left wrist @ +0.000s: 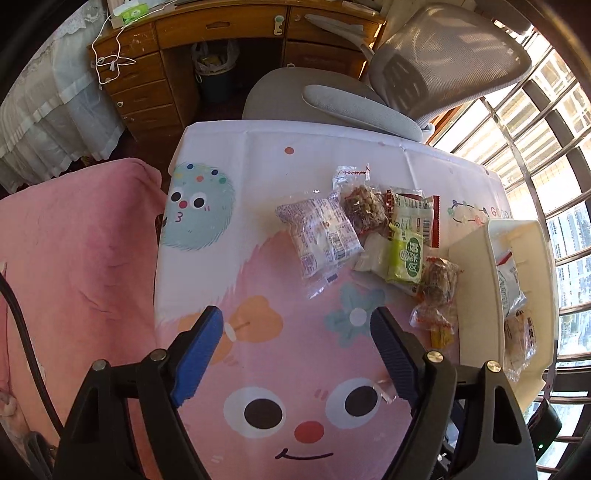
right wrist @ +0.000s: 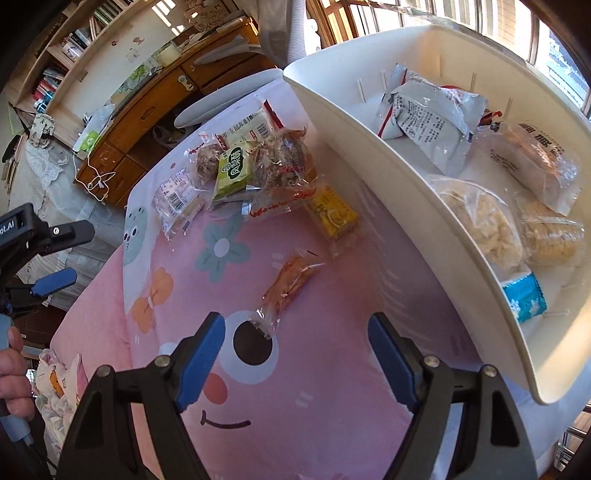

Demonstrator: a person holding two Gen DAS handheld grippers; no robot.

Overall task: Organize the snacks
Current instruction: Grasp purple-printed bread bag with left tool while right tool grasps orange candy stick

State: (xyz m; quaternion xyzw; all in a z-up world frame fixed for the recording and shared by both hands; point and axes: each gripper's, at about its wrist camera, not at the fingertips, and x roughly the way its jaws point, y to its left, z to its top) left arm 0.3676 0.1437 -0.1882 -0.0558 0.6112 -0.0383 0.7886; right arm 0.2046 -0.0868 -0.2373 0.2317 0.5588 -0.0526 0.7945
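Both tongs stand released, jaws wide with nothing between them. Left gripper (left wrist: pixel 297 354) points steeply down over the cartoon tablecloth (left wrist: pixel 258 280), its blue pads (left wrist: pixel 199 354) framing a printed orange bow and a teal flower. Ahead of it and a little to its right lies the pile of snacks (left wrist: pixel 373 236): a pale purple-printed packet (left wrist: pixel 321 236) nearest the middle, a clear bag of brown clusters (left wrist: pixel 364 208) beyond it, a green packet (left wrist: pixel 404 258) and a red-and-white one (left wrist: pixel 417 214) further right. Further right still, at the cloth's edge, the white bin (left wrist: pixel 476 295) stands with packets inside. Past the table are a grey mesh chair (left wrist: pixel 424 74) and a wooden desk (left wrist: pixel 221 29).

Right gripper (right wrist: pixel 295 358) also points down at the cloth, above the printed face's eye. Just ahead of its left finger lies a small orange wrapped snack (right wrist: pixel 290 282), its clear wrapper end near the fingertip but not between the pads. Further ahead sits a yellow packet (right wrist: pixel 334 214), close beside the bin wall (right wrist: pixel 406 206), then the pile. Directly to this gripper's right, the bin holds a white pouch (right wrist: pixel 428 114), pale puffed cakes in clear wrap (right wrist: pixel 484 225) and a blue packet (right wrist: pixel 524 297). Far to its left, the other gripper and a hand (right wrist: pixel 14 380) show.
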